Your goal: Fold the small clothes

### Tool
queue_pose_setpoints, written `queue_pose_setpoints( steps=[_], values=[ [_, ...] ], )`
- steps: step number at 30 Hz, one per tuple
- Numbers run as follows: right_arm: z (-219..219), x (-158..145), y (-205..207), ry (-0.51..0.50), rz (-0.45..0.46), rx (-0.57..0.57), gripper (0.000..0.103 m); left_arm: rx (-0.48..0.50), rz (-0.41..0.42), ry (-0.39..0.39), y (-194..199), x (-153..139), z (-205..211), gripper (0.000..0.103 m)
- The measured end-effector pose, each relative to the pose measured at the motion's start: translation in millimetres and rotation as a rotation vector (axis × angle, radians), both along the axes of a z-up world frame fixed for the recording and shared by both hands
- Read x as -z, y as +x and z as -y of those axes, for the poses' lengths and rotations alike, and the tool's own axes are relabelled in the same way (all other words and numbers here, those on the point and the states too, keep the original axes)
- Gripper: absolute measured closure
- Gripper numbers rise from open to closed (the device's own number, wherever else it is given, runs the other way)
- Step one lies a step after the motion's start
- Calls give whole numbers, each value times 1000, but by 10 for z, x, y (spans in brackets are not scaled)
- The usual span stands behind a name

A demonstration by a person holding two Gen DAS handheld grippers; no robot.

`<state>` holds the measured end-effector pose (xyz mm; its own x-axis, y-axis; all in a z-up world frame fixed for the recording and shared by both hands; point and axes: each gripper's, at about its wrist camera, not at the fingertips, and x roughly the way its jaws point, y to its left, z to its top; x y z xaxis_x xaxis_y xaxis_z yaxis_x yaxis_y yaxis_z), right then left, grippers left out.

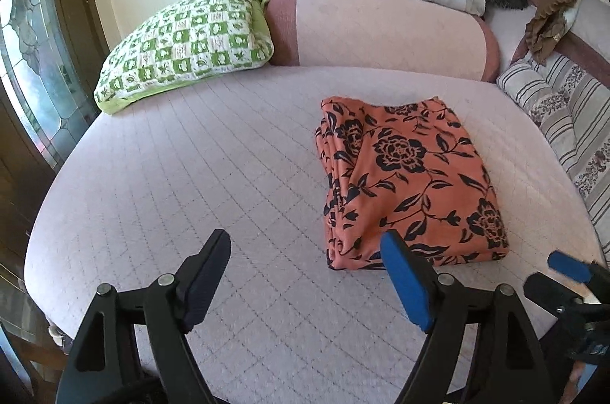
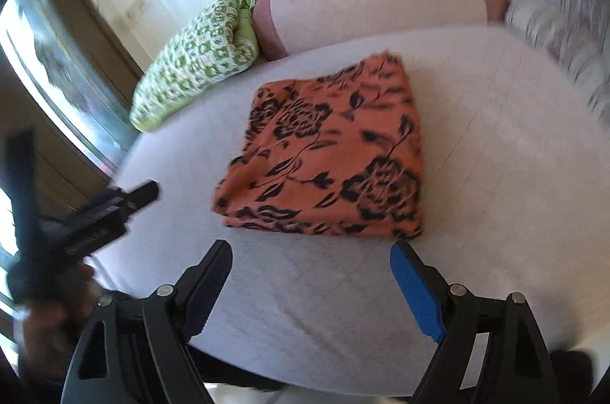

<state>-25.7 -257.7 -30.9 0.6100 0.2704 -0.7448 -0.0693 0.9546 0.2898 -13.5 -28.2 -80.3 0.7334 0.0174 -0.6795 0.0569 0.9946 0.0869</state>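
folded cloth (image 1: pixel 411 182) on bed (image 1: pixel 190 175), pillow (image 1: pixel 187 37) behind-left

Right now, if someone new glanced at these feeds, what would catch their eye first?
The orange floral cloth, folded into a neat stack, lies on the pale quilted bed just beyond both grippers. Next, the green checked pillow at the far left, beside the pink bolster. The left gripper and right gripper both stand open and hold nothing.
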Motion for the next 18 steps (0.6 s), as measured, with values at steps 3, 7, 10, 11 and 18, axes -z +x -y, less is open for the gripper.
queue_pose_setpoints(
  steps=[3, 7, 10, 11, 18],
  values=[
    [-73, -108, -33, -93, 37, 14, 13, 4, -3, -16, -71, -46, 9, 21],
    [-82, -188, -50, -131, 66, 41, 0, -11, 1, -20, -111, -72, 11, 21],
    [-93, -214, -40, -178, 64, 54, 0, -25, 2, -27, -112, -73, -15, 21],
    [-89, -222, -37, -185, 64, 57, 0, -30, 2, -27, -109, -74, -16, 20],
    [-102, -214, 22, -211, 49, 59, 0, -32, -12, 8, -65, -56, 60, 20]
  ],
)
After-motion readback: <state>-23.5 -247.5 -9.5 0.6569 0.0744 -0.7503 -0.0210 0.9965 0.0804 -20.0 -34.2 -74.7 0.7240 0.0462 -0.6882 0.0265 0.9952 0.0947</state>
